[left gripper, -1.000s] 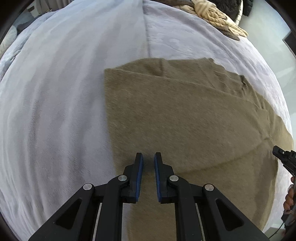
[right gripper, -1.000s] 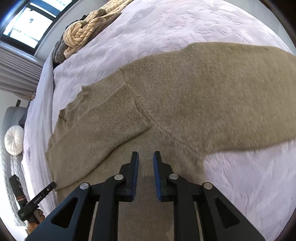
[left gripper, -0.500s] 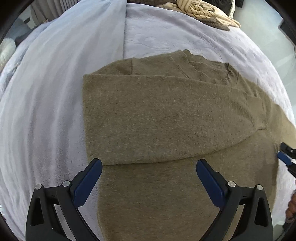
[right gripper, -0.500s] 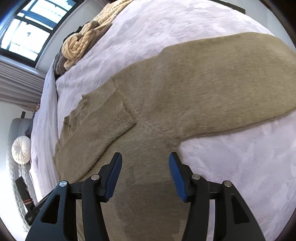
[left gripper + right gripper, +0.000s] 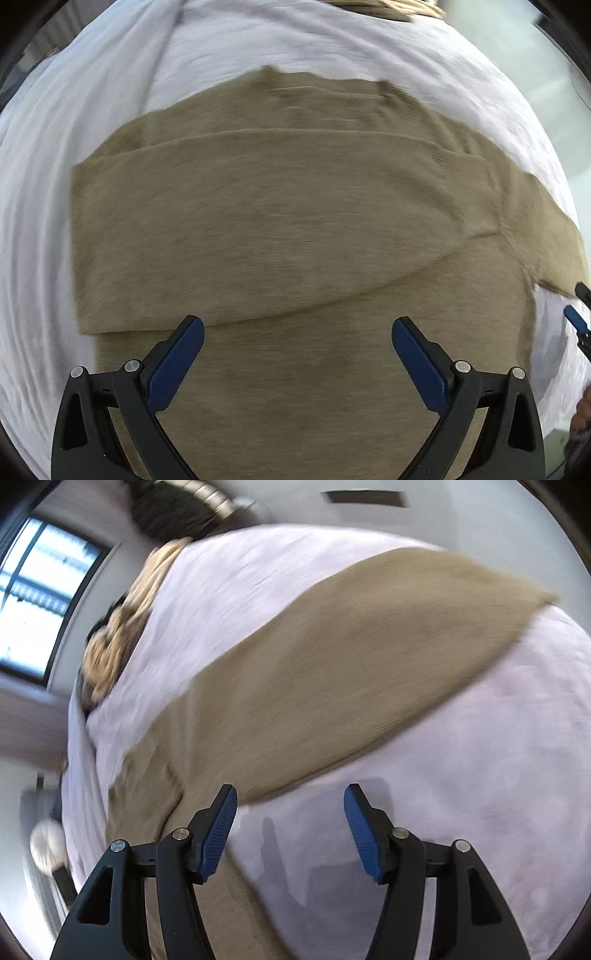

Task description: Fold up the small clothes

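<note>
The tan knit sweater (image 5: 295, 229) lies flat on the pale lilac bedspread (image 5: 92, 110); one sleeve is already folded across the chest, its cuff (image 5: 454, 166) resting near the far shoulder, while the other sleeve (image 5: 351, 657) stretches out over the bed to the right. Both tongs are spread wide and hold nothing: the left tongs (image 5: 297, 332) hover over the lower body of the sweater, and the right tongs (image 5: 290, 805) hang above bare bedspread just beside the outstretched sleeve, near the armpit. The step in hand looks like bringing that second sleeve in. To do it well, the right tongs should pinch the sleeve out toward its end, taking both knit layers, lift only enough to clear the body, and lay it across the first sleeve. The left tongs could press the shoulder so the soft knit does not drag.
</note>
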Demonstrator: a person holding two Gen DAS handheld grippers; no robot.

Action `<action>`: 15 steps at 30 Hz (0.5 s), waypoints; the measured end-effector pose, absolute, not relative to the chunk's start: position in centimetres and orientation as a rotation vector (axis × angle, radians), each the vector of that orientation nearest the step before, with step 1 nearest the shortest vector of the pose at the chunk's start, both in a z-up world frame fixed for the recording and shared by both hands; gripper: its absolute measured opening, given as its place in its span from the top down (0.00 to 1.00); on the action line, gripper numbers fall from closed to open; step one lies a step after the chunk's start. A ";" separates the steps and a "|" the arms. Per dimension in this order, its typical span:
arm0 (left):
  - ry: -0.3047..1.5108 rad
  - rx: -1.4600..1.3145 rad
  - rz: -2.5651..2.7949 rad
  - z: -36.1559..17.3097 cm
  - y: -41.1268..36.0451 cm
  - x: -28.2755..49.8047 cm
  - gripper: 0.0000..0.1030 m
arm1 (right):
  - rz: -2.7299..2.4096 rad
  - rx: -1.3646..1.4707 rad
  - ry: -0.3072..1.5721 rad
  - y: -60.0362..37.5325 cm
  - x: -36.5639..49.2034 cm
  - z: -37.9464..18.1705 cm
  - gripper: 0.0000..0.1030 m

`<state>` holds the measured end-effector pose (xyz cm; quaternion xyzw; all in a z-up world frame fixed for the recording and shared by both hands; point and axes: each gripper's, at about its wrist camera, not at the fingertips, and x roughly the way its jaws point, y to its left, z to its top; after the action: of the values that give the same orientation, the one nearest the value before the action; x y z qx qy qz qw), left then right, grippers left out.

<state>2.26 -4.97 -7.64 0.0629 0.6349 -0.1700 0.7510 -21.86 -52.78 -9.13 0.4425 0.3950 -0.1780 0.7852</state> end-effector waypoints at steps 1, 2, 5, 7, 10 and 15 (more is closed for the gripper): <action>1.380 0.150 -0.393 -7.5 -5.9 2.0 0.01 | -0.412 0.997 0.827 -54.0 -22.8 -9.3 0.38; 1.373 0.159 -0.406 -7.3 -6.6 1.8 0.01 | -0.431 1.029 0.808 -54.9 -23.4 -9.4 0.38; 1.354 0.182 -0.445 -6.9 -8.8 1.2 0.01 | -0.478 1.114 0.751 -57.3 -25.2 -10.0 0.38; 1.354 0.181 -0.469 -6.8 -10.3 1.1 0.01 | -0.490 1.156 0.705 -58.7 -26.0 -10.2 0.38; 1.360 0.146 -0.490 -6.2 -11.7 1.3 0.01 | -0.504 1.202 0.636 -60.3 -26.5 -10.2 0.38; 1.370 0.111 -0.499 -6.0 -14.2 1.6 0.01 | -0.513 1.291 0.523 -63.0 -26.5 -10.6 0.35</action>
<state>1.62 -14.20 -5.96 0.0507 0.6255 -0.2280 0.7445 -26.49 -62.99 -10.60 0.5879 0.2382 -0.2337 0.7369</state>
